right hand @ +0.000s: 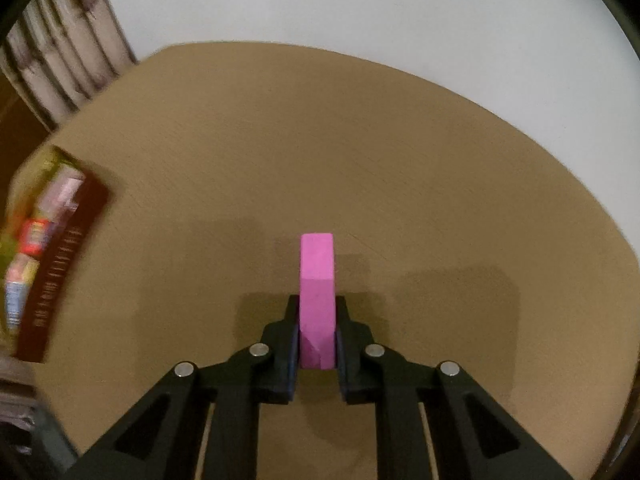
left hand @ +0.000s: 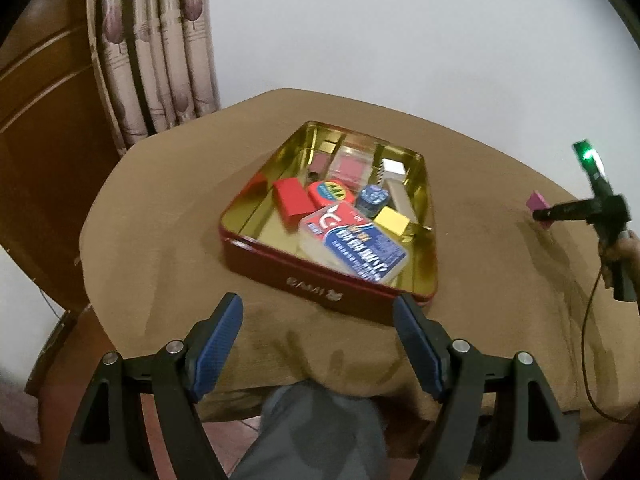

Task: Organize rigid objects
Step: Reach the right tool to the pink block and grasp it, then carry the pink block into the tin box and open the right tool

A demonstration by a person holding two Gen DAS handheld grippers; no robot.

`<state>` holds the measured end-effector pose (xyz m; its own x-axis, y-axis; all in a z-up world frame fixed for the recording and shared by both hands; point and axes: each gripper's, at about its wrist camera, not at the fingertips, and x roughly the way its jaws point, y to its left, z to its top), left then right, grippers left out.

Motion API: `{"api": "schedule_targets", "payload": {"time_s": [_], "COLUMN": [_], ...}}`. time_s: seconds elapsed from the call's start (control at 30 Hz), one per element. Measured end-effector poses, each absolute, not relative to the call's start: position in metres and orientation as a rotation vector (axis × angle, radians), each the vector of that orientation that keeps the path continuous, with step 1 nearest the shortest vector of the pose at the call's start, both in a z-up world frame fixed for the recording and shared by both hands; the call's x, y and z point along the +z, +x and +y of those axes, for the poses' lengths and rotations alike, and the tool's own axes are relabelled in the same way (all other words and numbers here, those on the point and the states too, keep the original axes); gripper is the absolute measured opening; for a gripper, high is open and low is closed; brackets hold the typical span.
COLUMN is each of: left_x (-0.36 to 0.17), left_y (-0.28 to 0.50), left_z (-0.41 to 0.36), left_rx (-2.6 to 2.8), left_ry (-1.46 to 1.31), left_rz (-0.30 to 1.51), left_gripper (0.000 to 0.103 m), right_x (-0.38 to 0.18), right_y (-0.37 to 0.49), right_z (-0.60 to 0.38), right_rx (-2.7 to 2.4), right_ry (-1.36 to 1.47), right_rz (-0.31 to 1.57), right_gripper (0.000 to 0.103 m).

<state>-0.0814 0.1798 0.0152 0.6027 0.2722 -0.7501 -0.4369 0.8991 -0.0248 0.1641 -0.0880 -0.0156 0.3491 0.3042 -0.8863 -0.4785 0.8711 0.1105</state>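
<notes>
A pink block (right hand: 317, 300) stands on edge on the brown tablecloth, and my right gripper (right hand: 317, 308) is shut on its near end. The left wrist view shows the same pink block (left hand: 538, 201) far right, at the tip of the right gripper (left hand: 546, 216). A red tin (left hand: 320, 280) with a gold inside sits mid-table, holding a red block (left hand: 291, 200), a yellow block (left hand: 393, 221), a blue-and-white box (left hand: 352, 242) and several other small items. My left gripper (left hand: 318, 312) hangs open just in front of the tin's near wall, nothing between its fingers.
The brown tablecloth (right hand: 320, 160) covers a rounded table against a white wall. A curtain (left hand: 152, 48) and wooden door stand at the back left. A person's grey-trousered knee (left hand: 320, 420) shows below the table's near edge. The red tin (right hand: 60, 264) lies left of the right gripper.
</notes>
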Motion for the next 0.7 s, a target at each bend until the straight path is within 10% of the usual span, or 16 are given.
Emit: {"api": "schedule_targets", "payload": {"time_s": [0.7], "left_x": [0.017], "left_y": [-0.129], "left_z": [0.225], "left_rx": [0.493], "left_ry": [-0.242], "left_rz": [0.776], "left_gripper": [0.074], "right_x": [0.003], "right_y": [0.041], "right_z": [0.219], "right_rx": [1.102], "right_ry": [0.037], "right_rz": [1.284], "right_gripper": [0.014]}}
